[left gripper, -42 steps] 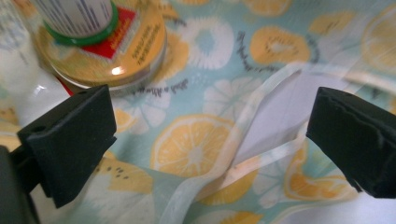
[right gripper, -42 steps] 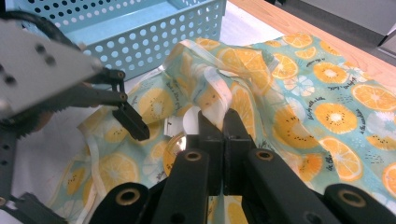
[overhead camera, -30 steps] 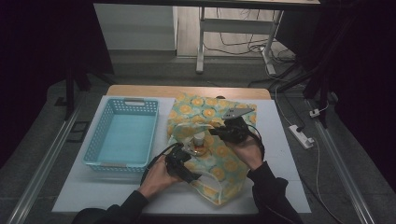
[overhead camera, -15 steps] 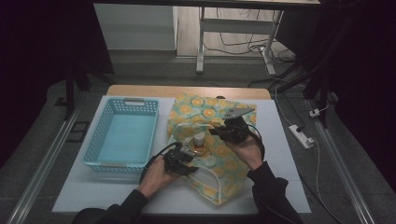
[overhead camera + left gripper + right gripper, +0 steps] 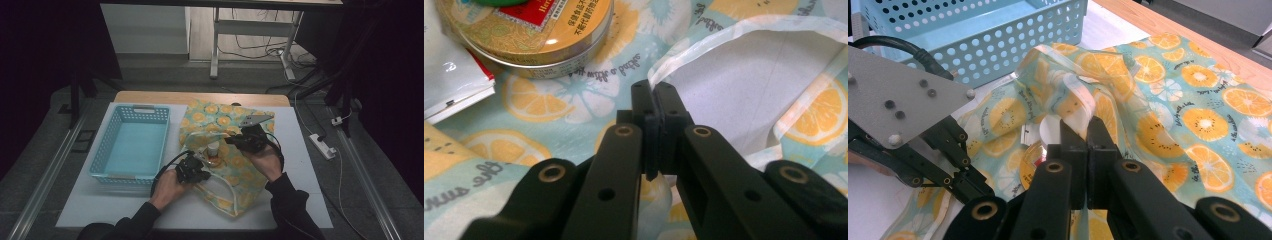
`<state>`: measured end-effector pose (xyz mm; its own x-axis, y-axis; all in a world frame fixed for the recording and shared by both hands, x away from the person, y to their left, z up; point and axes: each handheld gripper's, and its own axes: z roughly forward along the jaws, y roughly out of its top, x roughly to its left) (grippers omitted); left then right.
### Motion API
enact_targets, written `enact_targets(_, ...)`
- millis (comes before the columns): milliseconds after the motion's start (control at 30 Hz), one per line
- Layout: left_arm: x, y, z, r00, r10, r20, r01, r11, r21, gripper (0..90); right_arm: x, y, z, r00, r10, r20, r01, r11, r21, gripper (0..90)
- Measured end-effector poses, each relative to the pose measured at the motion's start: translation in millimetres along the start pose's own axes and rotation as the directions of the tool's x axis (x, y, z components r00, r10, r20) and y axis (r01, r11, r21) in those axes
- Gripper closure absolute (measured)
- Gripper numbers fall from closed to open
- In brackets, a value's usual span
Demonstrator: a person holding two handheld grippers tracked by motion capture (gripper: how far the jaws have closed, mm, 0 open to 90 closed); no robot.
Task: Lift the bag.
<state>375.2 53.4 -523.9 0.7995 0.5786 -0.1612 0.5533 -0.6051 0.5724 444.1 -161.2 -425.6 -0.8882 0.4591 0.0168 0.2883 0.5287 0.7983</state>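
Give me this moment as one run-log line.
left gripper: just closed on bag rim | right gripper: shut on bag's far edge | round tin inside bag | blue basket beside

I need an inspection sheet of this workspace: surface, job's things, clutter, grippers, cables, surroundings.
Surface: white table top, wooden far edge.
Job's things: lemon-print bag lying flat; round tin and white packet at its mouth.
Clutter: blue basket left of the bag.
Grippers: left gripper has just been closing, shut on the bag's edge; right gripper shut on the bag.
Cables: power strip on the floor.
Surroundings: dark room, desk legs behind.
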Motion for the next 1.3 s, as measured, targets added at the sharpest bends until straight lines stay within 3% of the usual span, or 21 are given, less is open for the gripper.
enact_targets(167,-3.1,3.3,-6.1,0.9999,0.008,-0.009,-0.008,0.9999,-0.012,89.0,-0.6,0.6,-1.6,1.0,0.002,-0.002,-0.002,1.0,-0.004,89.5)
enact_targets(433,-6.5,13.6,-22.5,0.9999,-0.014,-0.002,0.014,0.9988,-0.047,89.2,2.3,3.8,-4.0,0.9999,-0.006,-0.013,0.005,1.0,-0.006,89.5)
enact_targets(833,-0.5,29.3,-51.4,0.9963,-0.07,0.05,0.075,0.9896,-0.123,89.3,6.4,9.6,-10.9,0.9996,-0.012,-0.025,0.012,1.0,-0.027,89.6)
enact_targets(967,1.2,33.9,-58.7,0.9925,-0.08,0.092,0.091,0.9878,-0.126,89.3,8.0,11.3,-13.0,0.9994,-0.016,-0.031,0.015,0.999,-0.032,89.6)
enact_targets(1300,4.2,47.0,-78.4,0.9917,-0.077,0.103,0.089,0.9895,-0.114,89.3,12.1,15.5,-17.0,0.9988,-0.026,-0.041,0.024,0.999,-0.041,89.7)
